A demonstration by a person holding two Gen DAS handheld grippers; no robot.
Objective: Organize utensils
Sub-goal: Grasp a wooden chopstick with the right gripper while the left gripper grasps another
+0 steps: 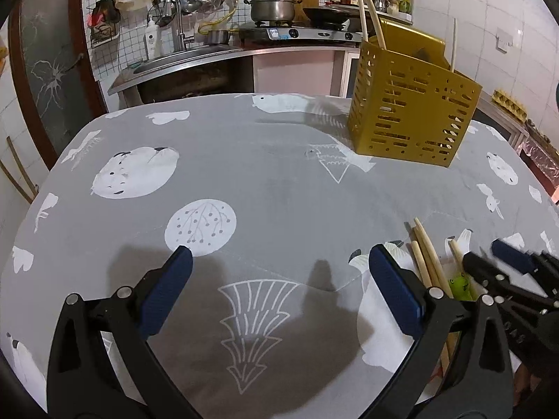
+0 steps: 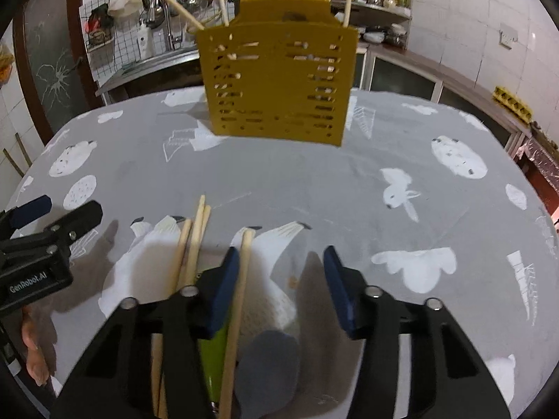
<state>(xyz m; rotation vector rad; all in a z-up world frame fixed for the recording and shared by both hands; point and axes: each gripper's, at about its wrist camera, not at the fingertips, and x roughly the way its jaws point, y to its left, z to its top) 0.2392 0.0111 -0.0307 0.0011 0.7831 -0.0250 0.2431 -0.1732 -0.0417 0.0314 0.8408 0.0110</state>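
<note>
one wooden chopstick point(image 2: 241, 293) lies on the grey cloth point(image 2: 297, 192) just inside the right gripper's point(image 2: 281, 272) left pad, jaws partly apart and not pressing it. three more chopsticks point(image 2: 194, 244) lie just left of that pad, tips pointing toward the yellow holder point(image 2: 279, 83) far ahead. beside them the left gripper point(image 1: 279, 269) tilts down over bare cloth, jaws wide and empty.

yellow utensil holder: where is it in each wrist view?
Left wrist: the yellow utensil holder stands upper right, on the far side of the table.
Right wrist: the holder stands top centre, straight ahead.
Shared landmark: the loose chopsticks lying on the grey tablecloth.
</note>
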